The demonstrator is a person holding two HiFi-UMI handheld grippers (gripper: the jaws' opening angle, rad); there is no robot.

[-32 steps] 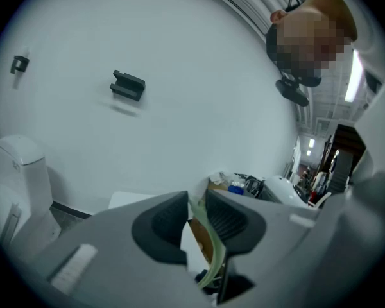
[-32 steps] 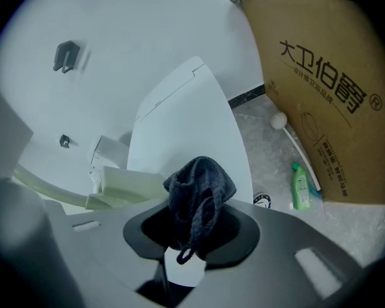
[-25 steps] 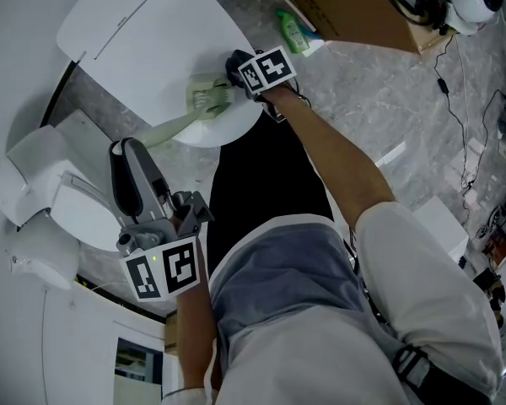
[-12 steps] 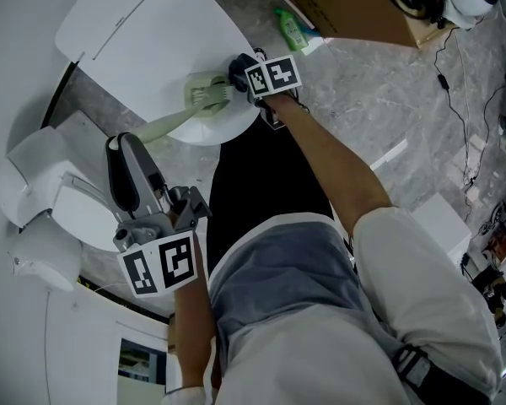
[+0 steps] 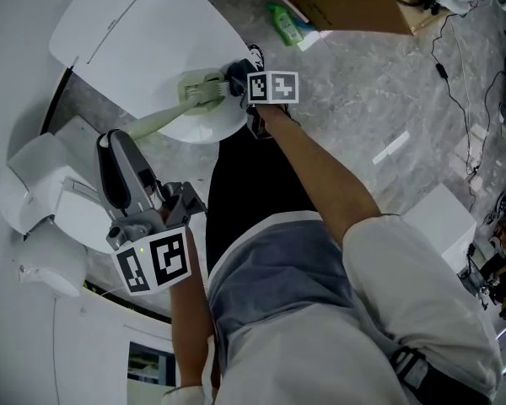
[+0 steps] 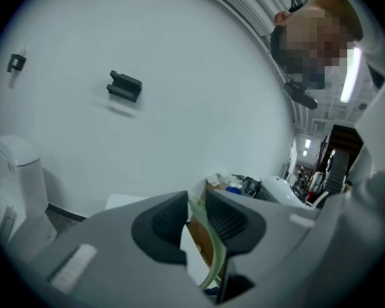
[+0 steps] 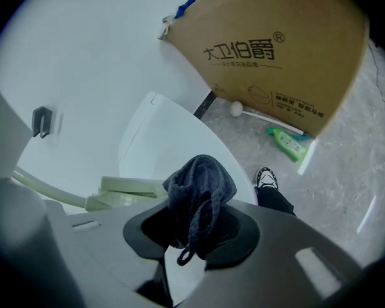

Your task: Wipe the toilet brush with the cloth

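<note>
A pale green toilet brush (image 5: 156, 122) hangs in the air over the white toilet lid (image 5: 135, 32). My left gripper (image 5: 116, 146) is shut on its handle (image 6: 213, 262), which runs between the jaws in the left gripper view. The brush's head (image 5: 201, 89) (image 7: 125, 188) points toward my right gripper (image 5: 238, 81). That gripper is shut on a bunched dark grey cloth (image 7: 199, 188) (image 5: 236, 76), and the cloth presses against the right side of the head.
A brown cardboard box (image 5: 346, 7) (image 7: 276, 50) stands on the grey marbled floor behind the toilet, with a green bottle (image 5: 285, 25) (image 7: 289, 143) lying beside it. Another white fixture (image 5: 42, 192) sits at the left. The person's dark trouser leg (image 5: 261, 184) stands below the lid.
The right gripper has turned a little while the cloth stays against the brush head. The left gripper keeps its hold on the handle, shifted slightly left in the view.
</note>
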